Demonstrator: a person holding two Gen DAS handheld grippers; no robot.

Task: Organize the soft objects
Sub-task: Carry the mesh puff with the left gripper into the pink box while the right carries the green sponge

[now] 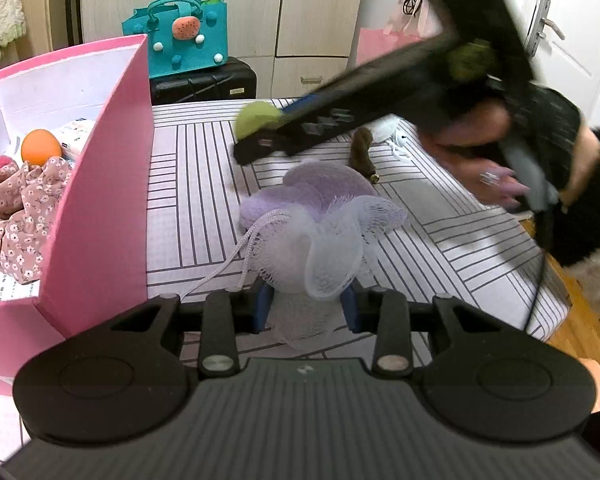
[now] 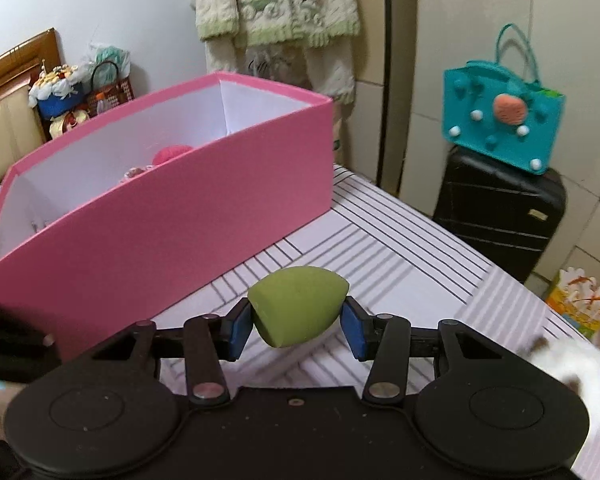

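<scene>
Tongs on both sides are busy. The right gripper (image 2: 298, 326) has its blue pads (image 2: 242, 330) clamped on a green sponge (image 2: 296, 306), which sits squarely between them, lifted above the striped bed (image 2: 400, 248) near the long side of the pink box (image 2: 180, 216). The left gripper (image 1: 306, 306) has its pads pressed into a white mesh puff (image 1: 320, 248) bunched between them, its cord trailing toward the box. Just beyond the puff a purple sponge (image 1: 320, 186) lies on the bed's middle. Inside the box sit an orange ball (image 1: 41, 147) and floral cloth (image 1: 20, 208). A teal bag (image 2: 504, 124) stands on a black suitcase (image 2: 500, 216) past the bed's far edge.
</scene>
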